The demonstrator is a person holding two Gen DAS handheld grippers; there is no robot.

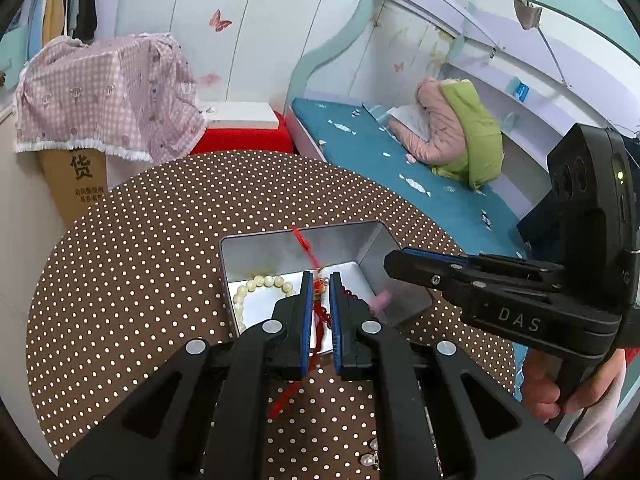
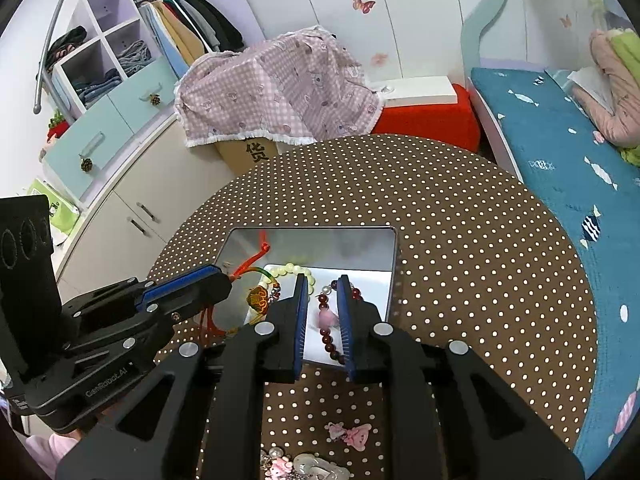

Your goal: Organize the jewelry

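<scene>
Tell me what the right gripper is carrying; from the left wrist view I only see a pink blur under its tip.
Observer: A dark red bead bracelet with a pink charm hangs between the right gripper's fingers, over the open tin.
Operator: What hangs on my red cord?
Observer: A gold knot ornament, dangling just below the left gripper at the tin's left side.
Operator: Anything still left on the table?
Observer: Yes, a pink bow charm and a pink cat charm lie on the near side of the tin.
</scene>
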